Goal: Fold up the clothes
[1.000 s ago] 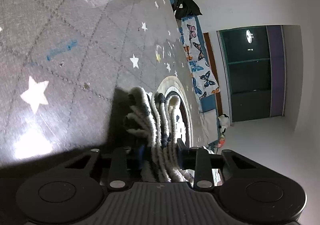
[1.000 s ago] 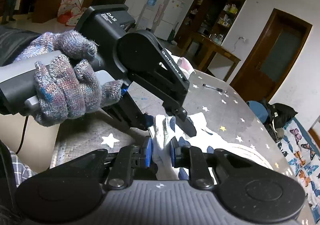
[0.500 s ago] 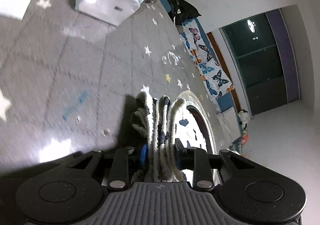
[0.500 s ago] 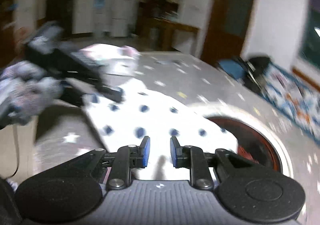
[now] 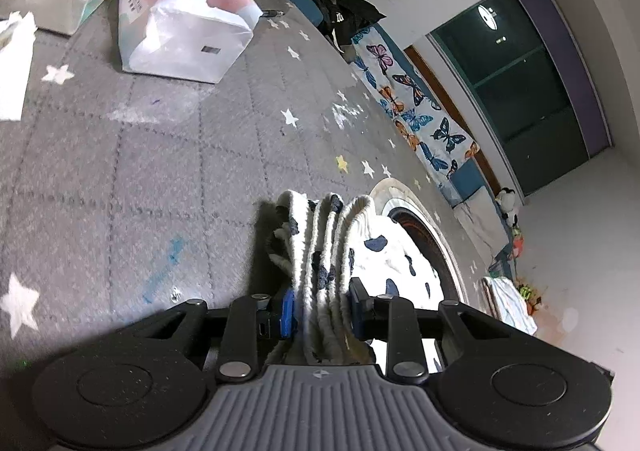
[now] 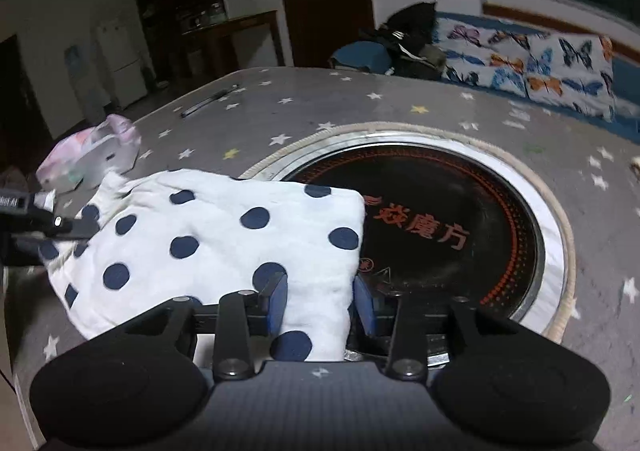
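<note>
A white garment with navy polka dots point(image 6: 208, 235) lies folded on the grey star-patterned table, its right edge over the round black cooktop point(image 6: 452, 227). My left gripper point(image 5: 322, 307) is shut on a bunched ribbed edge of the garment point(image 5: 320, 235); it also shows at the left edge of the right wrist view point(image 6: 60, 225). My right gripper point(image 6: 320, 305) is open, its fingers straddling the near edge of the garment without pinching it.
Pink and white tissue packs point(image 5: 188, 23) sit at the far end of the table, also seen in the right wrist view point(image 6: 90, 153). A pen point(image 6: 208, 101) lies further back. A butterfly-print bench point(image 6: 528, 63) with dark clothes stands beyond the table.
My right gripper let go of the cloth, opened, and swung right and down to the garment's near edge. The garment now lies flat. The left gripper kept its hold and tilted.
</note>
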Available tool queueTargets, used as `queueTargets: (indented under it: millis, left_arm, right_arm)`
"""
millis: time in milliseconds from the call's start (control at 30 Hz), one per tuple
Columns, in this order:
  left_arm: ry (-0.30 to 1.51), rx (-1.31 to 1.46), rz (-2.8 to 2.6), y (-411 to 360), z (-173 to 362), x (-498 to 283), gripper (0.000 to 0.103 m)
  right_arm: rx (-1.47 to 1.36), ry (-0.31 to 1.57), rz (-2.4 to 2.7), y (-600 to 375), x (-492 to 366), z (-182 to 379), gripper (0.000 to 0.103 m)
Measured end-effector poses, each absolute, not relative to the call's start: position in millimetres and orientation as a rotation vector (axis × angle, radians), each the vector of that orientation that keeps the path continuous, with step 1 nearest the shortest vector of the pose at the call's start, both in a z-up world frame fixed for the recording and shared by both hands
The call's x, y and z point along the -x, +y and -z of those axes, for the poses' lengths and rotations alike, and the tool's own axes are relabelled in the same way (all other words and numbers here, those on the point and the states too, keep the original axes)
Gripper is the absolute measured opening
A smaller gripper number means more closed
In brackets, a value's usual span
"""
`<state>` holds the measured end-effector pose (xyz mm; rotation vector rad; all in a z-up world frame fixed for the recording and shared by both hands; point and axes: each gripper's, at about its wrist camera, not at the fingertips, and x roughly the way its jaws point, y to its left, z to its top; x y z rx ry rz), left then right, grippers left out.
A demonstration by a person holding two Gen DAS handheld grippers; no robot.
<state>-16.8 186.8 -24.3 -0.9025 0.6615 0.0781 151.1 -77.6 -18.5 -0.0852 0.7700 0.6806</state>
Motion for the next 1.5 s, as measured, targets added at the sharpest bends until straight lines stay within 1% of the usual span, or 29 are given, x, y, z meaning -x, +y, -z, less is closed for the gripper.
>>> queueTargets:
  millis: [167,200,233,300,367,467,700,900,1100,1300,1433,1500]
  left_arm:
    - [0.666,0.879,-0.074,187.4,22.9,15.2,0.031]
    - [0.665,0.875,-0.074,186.9,22.4,14.5,0.031]
    - [0.665,0.87,-0.075,186.3,21.9,13.7,0.031]
    - [0.666,0.859,-0.077,184.5,20.2,11.9,0.03]
    - [0.665,0.839,-0.076,181.9,15.9,10.9,0.03]
    - [0.657,0.795,-0.061,173.0,4.4,5.9,0.029]
    - [0.67,0.719,0.053,130.2,-15.1,-26.8,0.029]
    - [0.712,0.652,0.188,66.2,-19.3,-74.3,0.029]
    - [0.76,0.583,0.297,-9.4,-15.6,-118.1,0.029]
    - [0.799,0.518,0.369,-69.1,-10.7,-147.2,0.029]
    - [0.834,0.489,0.392,-93.4,0.0,-161.6,0.029]
    - [0.837,0.452,0.394,-101.3,3.9,-162.8,0.033]
  right_arm:
    - [0.005,0.803,-0.683,-76.1,-156.2,24.5,0.036]
    - [-0.017,0.81,-0.681,-77.6,-157.0,25.6,0.035]
    - [-0.039,0.817,-0.682,-79.2,-157.2,26.2,0.032]
    - [-0.078,0.825,-0.683,-82.0,-156.4,26.2,0.019]
    - [-0.102,0.818,-0.683,-84.2,-152.8,23.5,0.01]
    - [-0.113,0.782,-0.658,-99.1,-145.3,13.6,0.006]
    - [-0.13,0.69,-0.59,-138.3,-126.7,-11.9,0.005]
    - [-0.138,0.627,-0.446,-200.8,-114.8,-32.1,0.005]
    - [-0.111,0.604,-0.275,-268.4,-109.3,-45.3,0.005]
    - [-0.091,0.61,-0.143,-319.0,-117.9,-42.3,0.005]
    - [-0.095,0.622,-0.083,-341.6,-123.8,-34.7,0.005]
    - [-0.088,0.639,-0.056,-349.1,-126.8,-27.9,0.005]
